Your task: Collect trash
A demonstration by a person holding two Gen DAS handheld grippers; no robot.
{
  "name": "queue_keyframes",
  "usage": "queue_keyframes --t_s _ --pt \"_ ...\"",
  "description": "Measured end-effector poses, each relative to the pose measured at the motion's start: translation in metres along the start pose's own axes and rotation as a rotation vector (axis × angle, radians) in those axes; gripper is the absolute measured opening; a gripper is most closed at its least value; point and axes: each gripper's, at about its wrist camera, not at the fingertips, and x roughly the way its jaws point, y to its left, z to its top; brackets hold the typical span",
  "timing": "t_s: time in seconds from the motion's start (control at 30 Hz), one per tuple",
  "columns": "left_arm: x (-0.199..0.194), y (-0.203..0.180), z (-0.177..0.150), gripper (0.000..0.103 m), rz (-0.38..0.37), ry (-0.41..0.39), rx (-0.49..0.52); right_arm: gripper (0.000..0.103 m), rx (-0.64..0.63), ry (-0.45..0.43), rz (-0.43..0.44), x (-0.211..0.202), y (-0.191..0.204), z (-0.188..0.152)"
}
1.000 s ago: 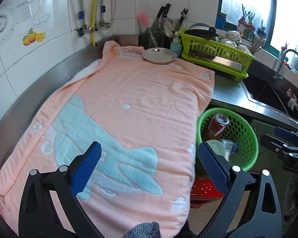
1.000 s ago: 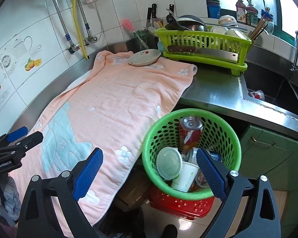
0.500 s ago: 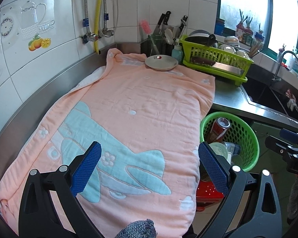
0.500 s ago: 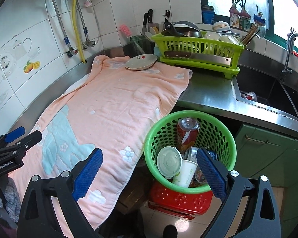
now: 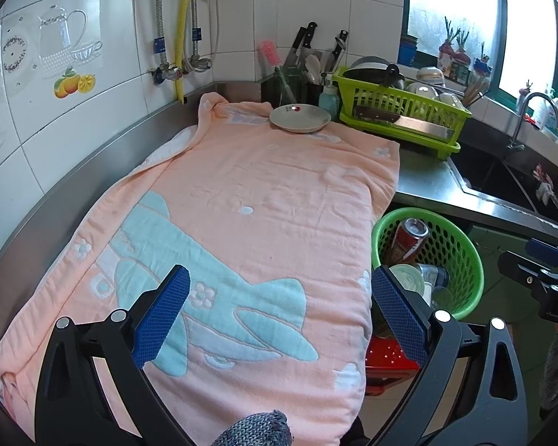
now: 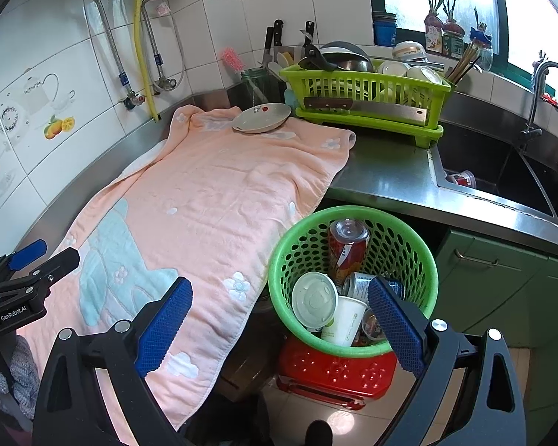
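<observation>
**A:** So where's all the trash at?

**B:** It's in the green basket [image 6: 353, 219], which sits on a red stool [image 6: 334, 371] on the floor, right up against the edge of the tabletop [image 6: 383, 178]. We can see a red can [image 6: 348, 249] leaning on the basket's back wall, a white lid [image 6: 314, 299], a paper cup [image 6: 344, 321] and another can [image 6: 361, 284] piled in front of it.

**A:** And our grippers? Holding anything?

**B:** Nope. The left gripper [image 5: 279, 312] is spread wide with nothing between the blue pads, hovering over the near end of the pink towel [image 5: 264, 193]. The right gripper [image 6: 279, 321] is released too, empty, with one pad over the towel's edge and the other over the basket's rim.

**A:** Anything left up on the towel?

**B:** Only a shallow plate [image 5: 300, 119] at the far end, partly on the towel and just beside the green dish rack [image 5: 401, 111]. A cleaver [image 6: 368, 108] lies along the front of that rack. We don't spot loose trash on the towel itself.

**A:** What's past the rack?

**B:** The sink [image 6: 502, 171] with its faucet [image 6: 539, 85], off to the right. There's something small and red-and-white in the sink, but we can't tell what it is.
</observation>
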Motion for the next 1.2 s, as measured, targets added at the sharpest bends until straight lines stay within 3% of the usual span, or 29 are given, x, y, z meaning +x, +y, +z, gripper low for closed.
queue_keyframes --t_s 1.2 --pt "-0.0024 0.0000 0.0005 0.097 0.013 -0.006 0.015 0.092 0.009 -0.004 0.005 -0.0007 0.0021 -0.0014"
